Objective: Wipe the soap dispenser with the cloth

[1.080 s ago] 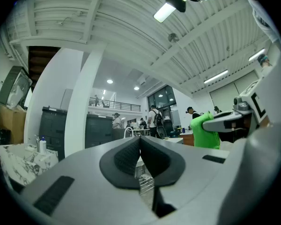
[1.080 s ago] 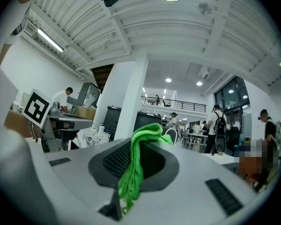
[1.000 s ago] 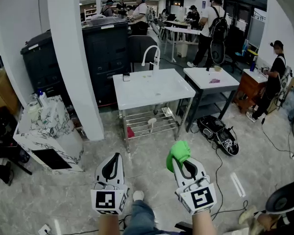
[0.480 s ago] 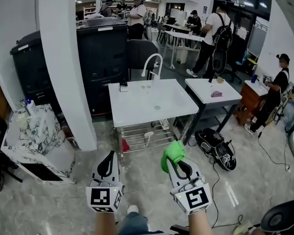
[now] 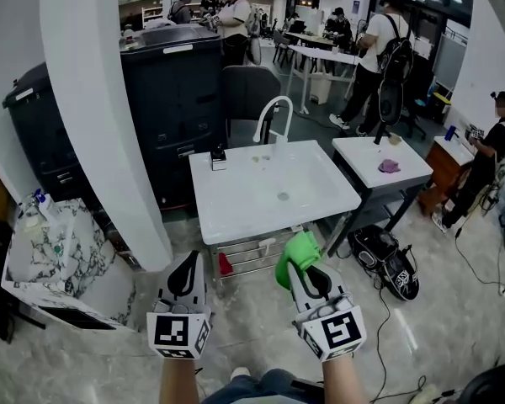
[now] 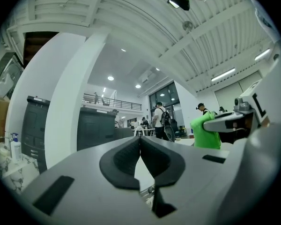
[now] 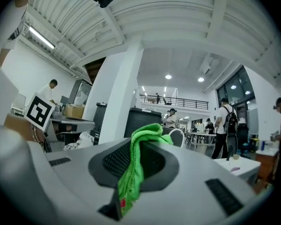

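Short of the white table [image 5: 244, 200], right gripper [image 5: 303, 269] is pinching the cloth [image 5: 295, 251], best kept firm; left gripper [image 5: 191, 261] is pressing together empty.

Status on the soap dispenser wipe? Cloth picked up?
Done: the green cloth is clamped in the right gripper. In hand: both grippers are short of the white sink table; the left gripper is shut, empty. Left: all the wiping; the cloth touches nothing on the table.

L gripper [image 5: 191, 261] jaws together, empty; R gripper [image 5: 300, 270] jaws clamped on cloth [image 5: 297, 252]; both held fwd, seemingly level.
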Action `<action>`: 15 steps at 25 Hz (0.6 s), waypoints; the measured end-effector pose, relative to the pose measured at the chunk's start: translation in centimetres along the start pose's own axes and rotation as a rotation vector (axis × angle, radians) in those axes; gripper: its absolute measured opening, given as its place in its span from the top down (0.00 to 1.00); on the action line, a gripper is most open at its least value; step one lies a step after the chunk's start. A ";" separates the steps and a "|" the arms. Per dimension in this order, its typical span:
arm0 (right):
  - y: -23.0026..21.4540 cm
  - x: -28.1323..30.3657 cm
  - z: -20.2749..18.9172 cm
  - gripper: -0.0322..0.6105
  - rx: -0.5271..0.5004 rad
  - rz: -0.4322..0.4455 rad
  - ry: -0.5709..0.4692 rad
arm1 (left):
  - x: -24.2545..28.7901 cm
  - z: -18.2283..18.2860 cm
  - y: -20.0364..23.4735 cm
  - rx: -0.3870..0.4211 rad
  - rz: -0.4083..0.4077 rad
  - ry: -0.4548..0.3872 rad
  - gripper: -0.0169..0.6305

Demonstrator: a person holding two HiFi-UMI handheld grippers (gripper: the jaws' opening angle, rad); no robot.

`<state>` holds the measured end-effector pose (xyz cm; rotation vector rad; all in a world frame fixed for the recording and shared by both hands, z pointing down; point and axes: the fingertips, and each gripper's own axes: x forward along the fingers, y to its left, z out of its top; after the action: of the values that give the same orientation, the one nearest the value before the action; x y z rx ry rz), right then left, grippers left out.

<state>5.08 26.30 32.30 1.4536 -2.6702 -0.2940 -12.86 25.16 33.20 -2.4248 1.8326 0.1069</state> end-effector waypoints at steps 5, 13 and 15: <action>-1.7 3.6 -1.0 0.88 0.023 0.005 0.001 | 2.7 -1.0 1.1 0.019 -0.013 0.019 0.95; -5.5 11.0 -2.5 0.88 0.036 0.035 -0.016 | 9.2 -2.4 4.1 0.004 0.011 -0.003 0.95; -6.8 13.2 -3.1 0.88 0.036 0.050 -0.017 | 11.5 -2.7 4.5 -0.009 -0.001 -0.013 0.95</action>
<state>4.00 11.22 33.67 1.3973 -2.7343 -0.2569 -14.08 12.64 34.41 -2.4252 1.8288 0.1309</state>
